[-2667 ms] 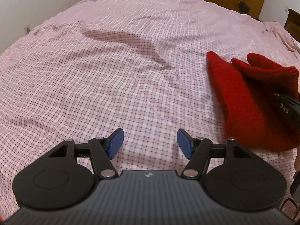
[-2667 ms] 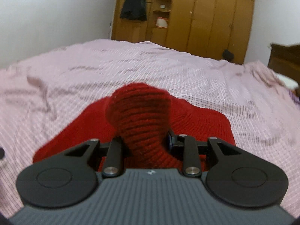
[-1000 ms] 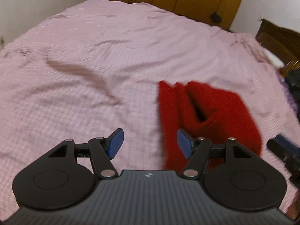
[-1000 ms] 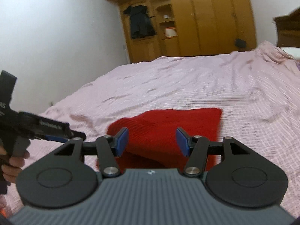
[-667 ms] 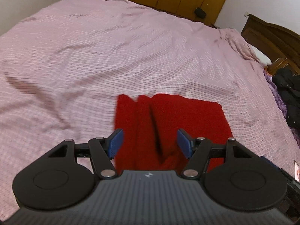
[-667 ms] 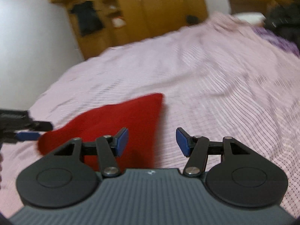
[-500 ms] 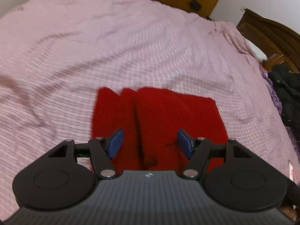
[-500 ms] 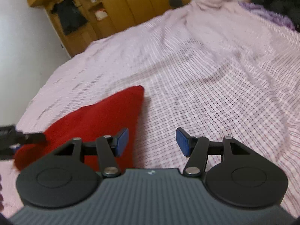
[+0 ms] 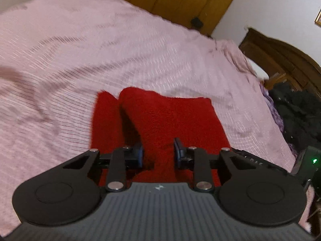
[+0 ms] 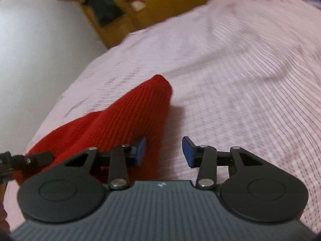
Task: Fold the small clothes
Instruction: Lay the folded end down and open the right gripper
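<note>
Blur smears both of my views, so the pink checked bedspread (image 9: 140, 46) reads as streaks and the far wooden wardrobe (image 10: 160, 2) is only soft shapes; a dark garment hangs there, its details lost. My own housings cut off the near edge of the red knit garment (image 9: 170, 116), so I cannot see where it ends beneath me.

One garment lies on the bed, folded lengthwise into a thick band with a raised fold running along its left part. My left gripper (image 9: 158, 153) has its two blue pads drawn in against a pinched ridge of the red knit between them; the fabric fills the gap, though the contact on the right pad is partly shadowed. My right gripper (image 10: 164, 150) has its jaws spread apart: the left pad sits at the garment's right edge, the right pad over bare bedspread, nothing clamped between.

In the right view the left tool's black tip shows at the lower left, against the red knit. In the left view, a dark headboard (image 9: 280, 56) and a heap of black clothing (image 9: 297, 112) sit at the right, and a green light (image 9: 315, 161) glows on a black device cut off by the frame.
</note>
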Action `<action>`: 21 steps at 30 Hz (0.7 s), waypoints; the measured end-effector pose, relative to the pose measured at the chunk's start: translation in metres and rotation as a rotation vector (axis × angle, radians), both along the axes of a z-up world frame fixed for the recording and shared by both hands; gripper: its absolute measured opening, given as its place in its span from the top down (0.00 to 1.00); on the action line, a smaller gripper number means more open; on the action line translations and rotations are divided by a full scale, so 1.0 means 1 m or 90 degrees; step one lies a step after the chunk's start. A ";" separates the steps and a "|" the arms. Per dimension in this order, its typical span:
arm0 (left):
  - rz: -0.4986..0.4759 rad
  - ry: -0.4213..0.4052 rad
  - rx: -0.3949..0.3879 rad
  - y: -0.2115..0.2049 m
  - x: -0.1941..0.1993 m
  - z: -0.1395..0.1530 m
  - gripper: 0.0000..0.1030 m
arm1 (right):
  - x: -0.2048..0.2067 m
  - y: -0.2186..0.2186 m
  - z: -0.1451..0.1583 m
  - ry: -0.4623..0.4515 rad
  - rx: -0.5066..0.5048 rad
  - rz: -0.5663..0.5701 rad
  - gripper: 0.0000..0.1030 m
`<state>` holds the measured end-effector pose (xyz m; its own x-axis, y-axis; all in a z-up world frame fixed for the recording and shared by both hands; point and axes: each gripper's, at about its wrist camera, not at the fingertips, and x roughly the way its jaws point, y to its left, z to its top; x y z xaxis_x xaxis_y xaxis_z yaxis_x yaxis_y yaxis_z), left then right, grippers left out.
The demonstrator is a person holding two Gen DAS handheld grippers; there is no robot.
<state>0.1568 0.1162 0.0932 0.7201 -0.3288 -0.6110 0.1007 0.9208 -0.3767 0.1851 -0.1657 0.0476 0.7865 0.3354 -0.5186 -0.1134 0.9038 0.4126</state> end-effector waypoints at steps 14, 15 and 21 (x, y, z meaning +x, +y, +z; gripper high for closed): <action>0.067 0.036 0.061 0.024 -0.019 -0.034 0.40 | -0.028 0.039 0.025 -0.066 -0.120 0.012 0.56; 0.070 0.033 0.068 0.024 -0.020 -0.033 0.37 | -0.036 0.037 0.030 -0.082 -0.100 0.016 0.56; 0.077 0.040 0.057 0.029 -0.018 -0.037 0.34 | -0.034 0.046 0.015 -0.027 -0.074 0.079 0.58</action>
<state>0.1388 0.1452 0.0565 0.7112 -0.1833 -0.6787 -0.0346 0.9551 -0.2942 0.1513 -0.1196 0.0628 0.7651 0.3705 -0.5266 -0.2420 0.9234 0.2981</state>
